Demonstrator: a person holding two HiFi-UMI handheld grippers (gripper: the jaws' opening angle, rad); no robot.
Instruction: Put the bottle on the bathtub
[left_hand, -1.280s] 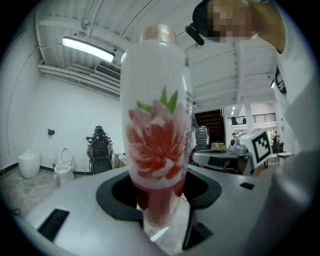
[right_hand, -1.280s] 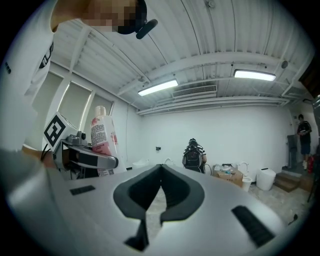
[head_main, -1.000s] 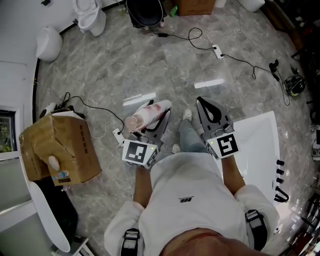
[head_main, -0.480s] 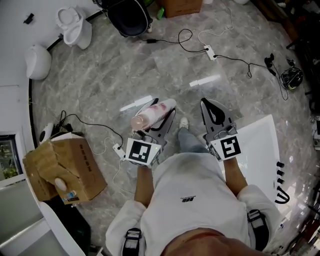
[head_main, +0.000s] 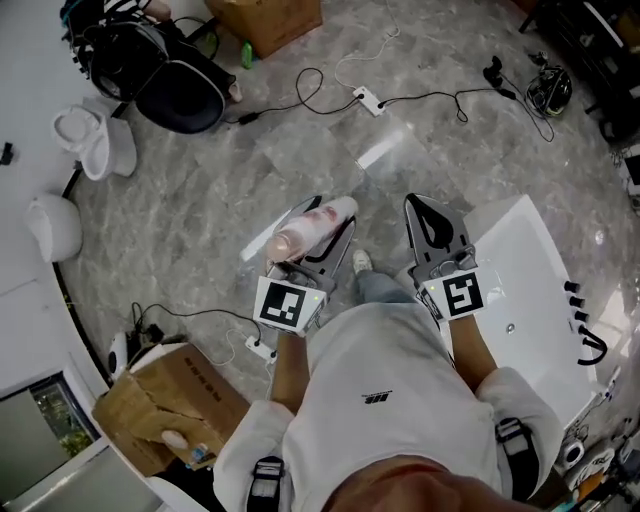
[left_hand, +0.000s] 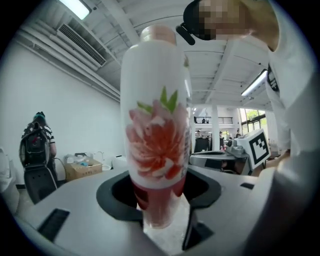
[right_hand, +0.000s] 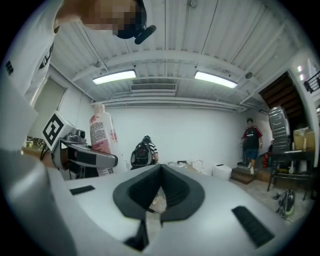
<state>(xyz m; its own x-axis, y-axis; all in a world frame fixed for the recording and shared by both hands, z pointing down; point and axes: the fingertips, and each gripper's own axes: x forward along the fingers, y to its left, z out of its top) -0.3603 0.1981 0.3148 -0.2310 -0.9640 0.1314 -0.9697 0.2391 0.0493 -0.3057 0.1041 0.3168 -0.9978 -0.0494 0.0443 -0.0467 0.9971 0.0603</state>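
Bottle (head_main: 300, 232) with floral print sits clamped in the left gripper (head_main: 325, 222). Right gripper (head_main: 415, 205), closed and empty, hovers beside the bathtub (head_main: 540, 290).

Bathtub (head_main: 535, 285) — closer, more in view

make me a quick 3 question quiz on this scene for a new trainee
1. True or false: the left gripper is shut on the bottle.
2. What is between the jaws of the right gripper? A) nothing, they are closed together B) the bottle C) a cable
3. On which side of the head view does the white bathtub lie?

Key: 1 true; 2 A; 3 the right side.
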